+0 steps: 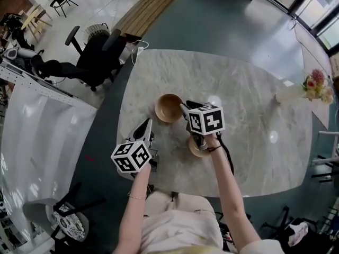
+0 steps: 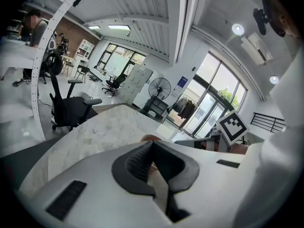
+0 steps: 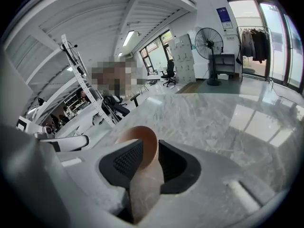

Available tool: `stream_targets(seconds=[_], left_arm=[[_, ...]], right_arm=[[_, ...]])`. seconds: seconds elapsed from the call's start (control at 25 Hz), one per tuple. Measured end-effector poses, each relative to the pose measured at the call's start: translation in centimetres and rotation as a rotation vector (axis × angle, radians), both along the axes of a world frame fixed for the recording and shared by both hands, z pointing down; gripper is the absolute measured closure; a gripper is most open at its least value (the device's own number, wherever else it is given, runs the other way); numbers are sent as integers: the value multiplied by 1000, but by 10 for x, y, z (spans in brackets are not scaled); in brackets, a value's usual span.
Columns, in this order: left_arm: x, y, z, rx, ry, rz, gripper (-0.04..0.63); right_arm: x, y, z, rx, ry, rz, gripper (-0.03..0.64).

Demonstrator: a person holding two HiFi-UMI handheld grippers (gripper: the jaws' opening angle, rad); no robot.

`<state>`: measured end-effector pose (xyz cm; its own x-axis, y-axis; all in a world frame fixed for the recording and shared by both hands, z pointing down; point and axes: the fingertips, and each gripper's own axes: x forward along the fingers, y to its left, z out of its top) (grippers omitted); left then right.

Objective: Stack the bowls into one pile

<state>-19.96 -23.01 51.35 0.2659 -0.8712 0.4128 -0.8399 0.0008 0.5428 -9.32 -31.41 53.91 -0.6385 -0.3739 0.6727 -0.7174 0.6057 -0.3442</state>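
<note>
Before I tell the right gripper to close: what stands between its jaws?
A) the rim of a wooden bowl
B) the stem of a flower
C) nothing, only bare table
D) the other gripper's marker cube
A: in the right gripper view, the tan rim and wall of a wooden bowl rise between the jaws of the right gripper, with the marble table behind.
</note>
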Motion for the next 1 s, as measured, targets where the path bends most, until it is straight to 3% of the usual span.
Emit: stream_targets(seconds=[0.2, 0.68, 1.0], left_arm=[[1, -7, 9, -22, 15, 9, 596], [0, -16, 23, -56, 33, 21, 595], [-6, -15, 25, -54, 23, 20, 595]], right_arm=[[-8, -8, 15, -34, 42, -18, 506], [-19, -18, 45, -130, 154, -38, 508], [-18, -20, 56, -143, 195, -35, 597]])
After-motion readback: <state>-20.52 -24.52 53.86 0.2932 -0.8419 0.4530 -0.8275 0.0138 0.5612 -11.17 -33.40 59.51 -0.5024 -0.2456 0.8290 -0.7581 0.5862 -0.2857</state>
